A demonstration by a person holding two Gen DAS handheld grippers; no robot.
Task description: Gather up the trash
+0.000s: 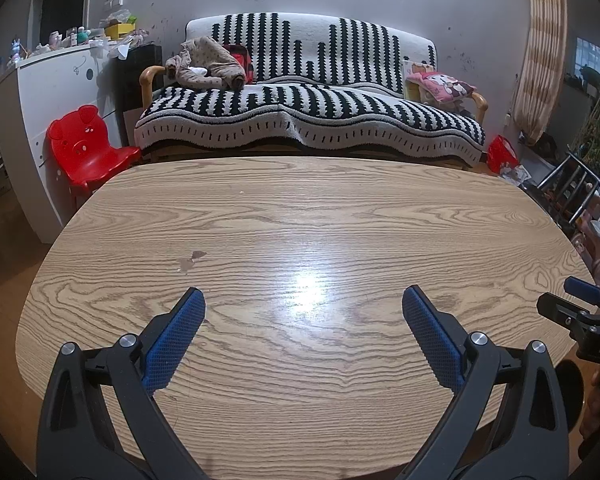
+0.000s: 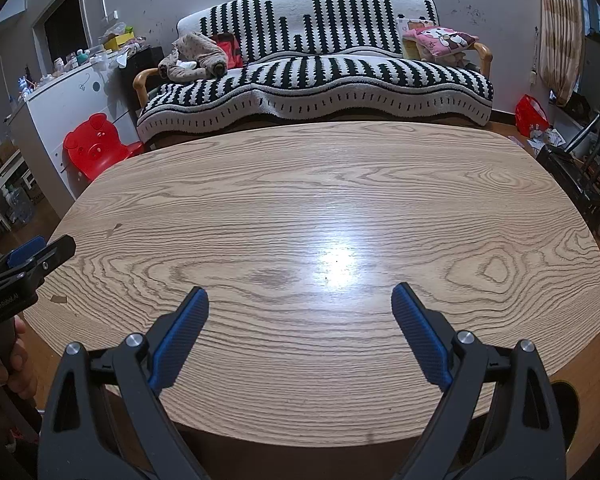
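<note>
My left gripper [image 1: 303, 300] is open and empty above the near part of a wooden oval table [image 1: 300, 208]. My right gripper [image 2: 300, 298] is open and empty above the same table [image 2: 300, 184]. Each gripper shows at the edge of the other's view: the right one in the left wrist view [image 1: 580, 304], the left one in the right wrist view [image 2: 32, 260]. A small chipped mark or scrap [image 1: 190, 261] lies on the tabletop left of centre. Small brown bits lie near the left edge [image 2: 58, 299]. I see no distinct piece of trash on the table.
A black-and-white striped sofa [image 1: 308, 92] stands behind the table, with clothes [image 1: 206, 65] and a pink pillow [image 1: 440, 86] on it. A red child's chair [image 1: 86, 146] and a white cabinet [image 1: 56, 92] stand at the left. A red bag [image 1: 502, 154] and black chair [image 1: 572, 184] are right.
</note>
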